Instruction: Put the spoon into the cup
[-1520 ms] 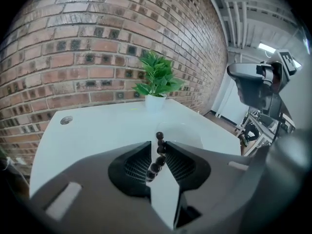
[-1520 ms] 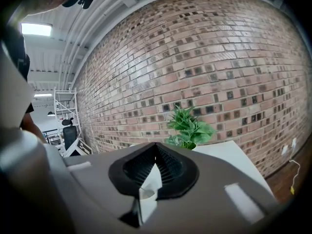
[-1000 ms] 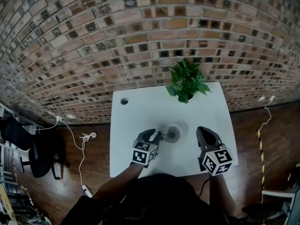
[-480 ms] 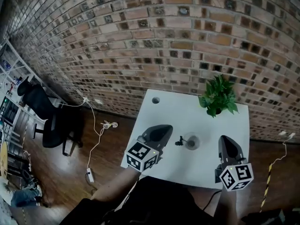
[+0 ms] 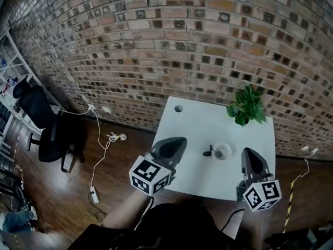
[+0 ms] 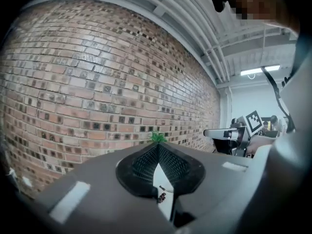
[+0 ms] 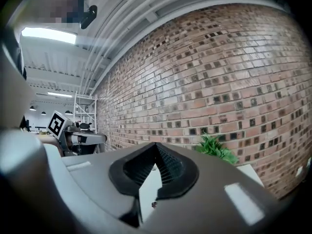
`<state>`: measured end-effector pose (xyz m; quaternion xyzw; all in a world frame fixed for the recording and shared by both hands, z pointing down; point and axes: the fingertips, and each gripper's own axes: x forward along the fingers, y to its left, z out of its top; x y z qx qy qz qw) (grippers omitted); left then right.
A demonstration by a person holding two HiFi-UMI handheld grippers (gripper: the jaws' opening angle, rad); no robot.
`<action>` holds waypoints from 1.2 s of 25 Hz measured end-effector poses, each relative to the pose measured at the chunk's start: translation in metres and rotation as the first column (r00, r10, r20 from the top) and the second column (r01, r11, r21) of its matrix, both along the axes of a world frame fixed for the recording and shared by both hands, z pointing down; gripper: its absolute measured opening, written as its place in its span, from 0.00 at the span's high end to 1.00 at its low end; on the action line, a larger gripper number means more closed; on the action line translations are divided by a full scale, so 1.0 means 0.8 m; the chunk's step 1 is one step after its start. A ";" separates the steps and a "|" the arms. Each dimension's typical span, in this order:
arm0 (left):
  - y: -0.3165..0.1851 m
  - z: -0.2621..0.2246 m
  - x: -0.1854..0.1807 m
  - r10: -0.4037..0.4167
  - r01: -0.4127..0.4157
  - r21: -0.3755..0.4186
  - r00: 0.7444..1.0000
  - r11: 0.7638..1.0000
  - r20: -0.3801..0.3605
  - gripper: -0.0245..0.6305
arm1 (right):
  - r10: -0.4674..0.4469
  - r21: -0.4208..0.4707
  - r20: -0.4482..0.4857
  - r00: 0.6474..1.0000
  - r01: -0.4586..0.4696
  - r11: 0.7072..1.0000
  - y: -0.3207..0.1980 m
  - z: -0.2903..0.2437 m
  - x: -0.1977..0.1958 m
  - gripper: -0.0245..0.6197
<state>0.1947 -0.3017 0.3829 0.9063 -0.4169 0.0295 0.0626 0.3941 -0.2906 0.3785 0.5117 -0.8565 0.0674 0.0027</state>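
1. At the far left we are seeing an office chair [image 5: 37,120] cut off by the picture's edge. A pale cable [image 5: 106,139] is trailing over the wooden floor [image 5: 67,191], too thin for us to follow to its ends.
2. The left gripper [image 5: 179,141] is hanging over the near left part of the white tabletop [image 5: 190,121]. In the left gripper view its jaws are meeting at the tips with nothing between them, so it is carrying nothing. Its own body is covering nearly all of the tabletop in that view, leaving only a white sliver and a dark speck too small to name.
3. The spoon [image 5: 208,152] is showing only as a small dark shape touching the left side of the cup [image 5: 223,150], which is standing mid-tabletop between the two grippers. We are unable to tell how far the spoon is reaching into the cup.
4. The right gripper [image 5: 248,153] is hovering just right of the cup and apart from it, with its jaws pressed together and empty.
5. The plant [image 5: 247,107] is standing at the far right corner, its leaves hiding most of its pot.
6. A second ago the left gripper was reaching right up to the cup. Now it is sitting back from the cup with its jaws closed.
7. The head view is now showing the tabletop further right and more of the chair.
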 end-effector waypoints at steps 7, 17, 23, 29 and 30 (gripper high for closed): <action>0.064 -0.015 -0.081 0.026 -0.025 0.027 1.000 0.999 -0.017 0.96 | 0.042 -0.015 0.007 0.999 -0.042 0.999 0.073 -0.021 -0.064 0.95; 0.109 -0.024 -0.109 0.037 -0.036 0.022 0.998 0.999 -0.044 0.96 | 0.118 -0.029 -0.018 0.993 -0.119 0.993 0.145 -0.033 -0.078 0.95; 0.133 -0.034 -0.093 -0.015 0.016 0.022 0.999 1.000 -0.046 0.96 | 0.069 0.002 -0.020 0.997 -0.069 0.998 0.165 -0.049 -0.063 0.95; 0.168 -0.056 -0.044 -0.057 0.058 0.012 0.997 0.998 -0.044 0.96 | 0.019 0.012 -0.040 0.999 -0.019 1.000 0.193 -0.061 -0.020 0.95; 0.173 -0.058 -0.035 -0.061 0.061 0.011 0.997 0.998 -0.041 0.96 | 0.014 0.007 -0.034 0.999 -0.014 1.000 0.197 -0.060 -0.011 0.95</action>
